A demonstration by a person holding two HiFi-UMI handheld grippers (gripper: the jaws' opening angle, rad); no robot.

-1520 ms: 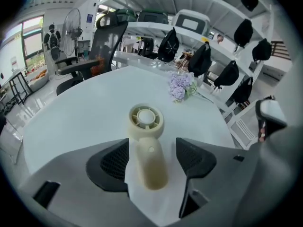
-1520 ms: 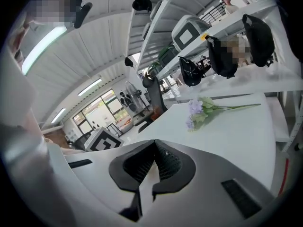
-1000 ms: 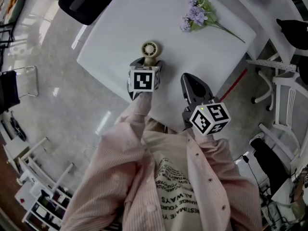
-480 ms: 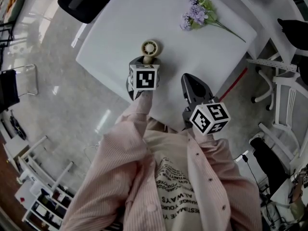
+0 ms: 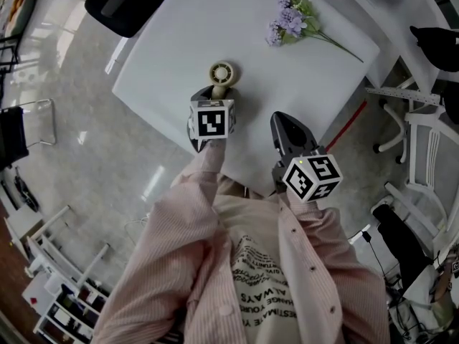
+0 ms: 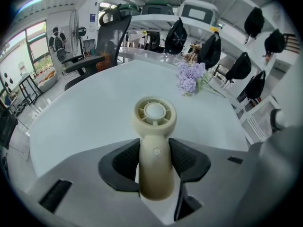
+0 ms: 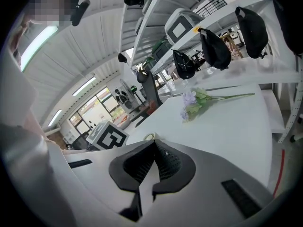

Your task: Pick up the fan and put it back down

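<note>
We take the fan (image 6: 154,141) as our landmark. It is cream-coloured, with a round head and a straight handle, and sits at the near part of the white bench (image 5: 186,34). In the left gripper view its head faces us and its handle runs back toward the camera.

The left tool (image 6: 155,157) is clamped on that handle. Its jaws have just been closing, and the dark ribbed pads (image 6: 124,162) now press on the handle from both sides, below the head. We cannot tell whether the fan's base rests on the bench or hangs just clear of it.

The right tool (image 7: 152,148) is to the right of the fan and nearer the person, apart from it. Its jaws are together at the tips with nothing between them.

A sprig of purple flowers (image 5: 290,21) lies on the bench well beyond the fan and to its right, stem pointing away to the right. A black chair (image 5: 125,2) stands beyond the fan to the left, at the bench's far edge.
</note>
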